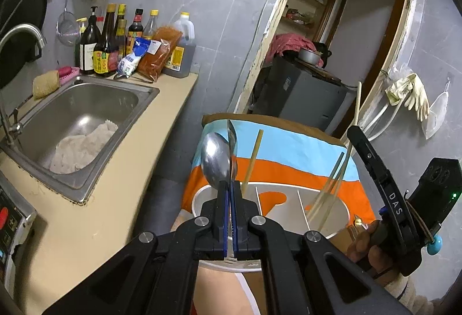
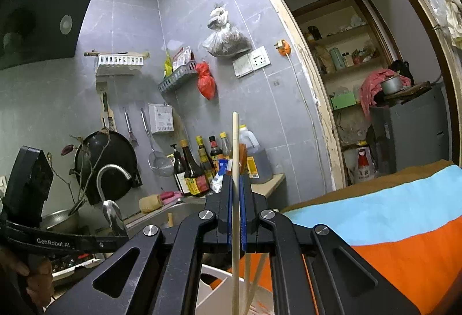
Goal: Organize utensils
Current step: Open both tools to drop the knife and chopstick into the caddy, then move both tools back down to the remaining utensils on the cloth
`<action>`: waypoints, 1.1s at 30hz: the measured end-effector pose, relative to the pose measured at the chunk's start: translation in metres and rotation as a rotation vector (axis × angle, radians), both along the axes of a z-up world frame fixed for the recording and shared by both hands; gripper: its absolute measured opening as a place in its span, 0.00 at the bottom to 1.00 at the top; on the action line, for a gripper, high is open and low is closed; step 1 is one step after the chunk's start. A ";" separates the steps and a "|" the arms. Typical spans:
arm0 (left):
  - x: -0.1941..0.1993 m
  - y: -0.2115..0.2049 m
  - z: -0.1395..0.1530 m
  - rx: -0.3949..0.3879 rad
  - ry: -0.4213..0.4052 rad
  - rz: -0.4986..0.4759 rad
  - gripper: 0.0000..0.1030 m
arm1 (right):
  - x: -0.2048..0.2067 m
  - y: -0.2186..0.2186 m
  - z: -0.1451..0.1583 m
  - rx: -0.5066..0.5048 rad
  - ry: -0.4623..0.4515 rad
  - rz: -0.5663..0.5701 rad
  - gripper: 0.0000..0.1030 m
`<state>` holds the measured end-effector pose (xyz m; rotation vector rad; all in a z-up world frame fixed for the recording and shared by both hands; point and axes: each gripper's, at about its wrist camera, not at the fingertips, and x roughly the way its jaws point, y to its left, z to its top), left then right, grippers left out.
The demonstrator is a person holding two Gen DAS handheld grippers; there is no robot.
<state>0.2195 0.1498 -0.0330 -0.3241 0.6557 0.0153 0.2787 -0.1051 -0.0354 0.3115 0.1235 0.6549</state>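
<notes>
Grippers both pressed together, working over a white divided holder (image 1: 268,216) on the striped orange, blue and brown cloth (image 1: 288,147). Left gripper (image 1: 230,185) pointing downward, pinching two metal spoons (image 1: 219,156), bowls rising just above the holder's left compartment. Right gripper (image 2: 236,185) pointing level, pinching one pale chopstick (image 2: 236,141) upright, lower end reaching down beside other chopsticks (image 1: 329,188) leaning in the right compartment. Right hand (image 1: 372,245) gripping its handle. Reading "DAS" on the right tool, "GenRobot.AI" on the left.
</notes>
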 end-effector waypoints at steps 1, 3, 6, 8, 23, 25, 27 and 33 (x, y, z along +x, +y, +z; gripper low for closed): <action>0.000 0.001 0.000 -0.007 -0.001 0.001 0.02 | 0.000 0.000 -0.001 -0.003 0.006 0.000 0.04; -0.001 0.001 -0.001 -0.020 0.004 0.006 0.02 | 0.001 -0.001 -0.002 -0.007 0.020 0.003 0.04; -0.003 0.002 0.000 -0.033 0.003 0.014 0.02 | 0.000 -0.002 -0.002 -0.012 0.032 0.004 0.05; -0.004 0.003 0.002 -0.047 -0.007 0.015 0.09 | -0.002 -0.003 -0.002 -0.013 0.038 0.005 0.05; -0.010 -0.025 0.035 -0.065 -0.195 0.001 0.72 | -0.027 -0.042 0.025 -0.020 0.011 -0.076 0.49; -0.011 -0.035 0.041 -0.061 -0.231 -0.002 0.83 | -0.032 -0.054 0.034 -0.019 0.004 -0.102 0.57; -0.011 -0.046 0.046 -0.052 -0.263 -0.004 0.93 | -0.037 -0.067 0.042 -0.020 -0.003 -0.134 0.65; -0.005 -0.088 0.057 0.002 -0.319 -0.025 0.99 | -0.054 -0.114 0.061 -0.020 -0.029 -0.251 0.82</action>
